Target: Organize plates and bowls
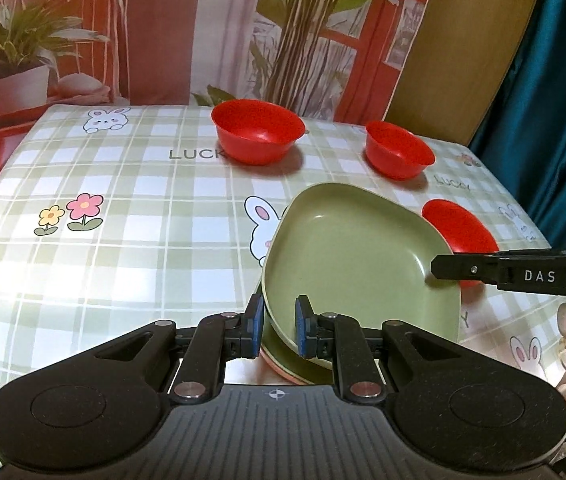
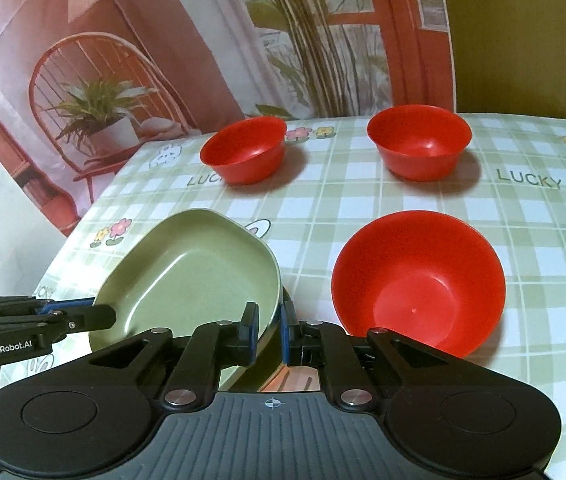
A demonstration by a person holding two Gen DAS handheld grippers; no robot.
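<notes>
Clamping opposite rims of green plate (image 1: 355,240): left hand-held gripper (image 1: 279,322), right hand-held gripper (image 2: 269,330).

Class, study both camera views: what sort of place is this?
Probably a home dining table: a checked tablecloth with bunnies, three red bowls, a green plate, and a printed backdrop behind.

We see three bowls and a stack of plates on the tabletop (image 2: 543,240). Two bowls sit toward the far edge, the left bowl (image 2: 244,149) well apart from the right bowl (image 2: 419,142). The near bowl (image 2: 419,284) lies before the right one. Just left of it, toward the near edge, the top plate (image 2: 191,276) rests tilted on the lower plates (image 1: 283,364).
</notes>
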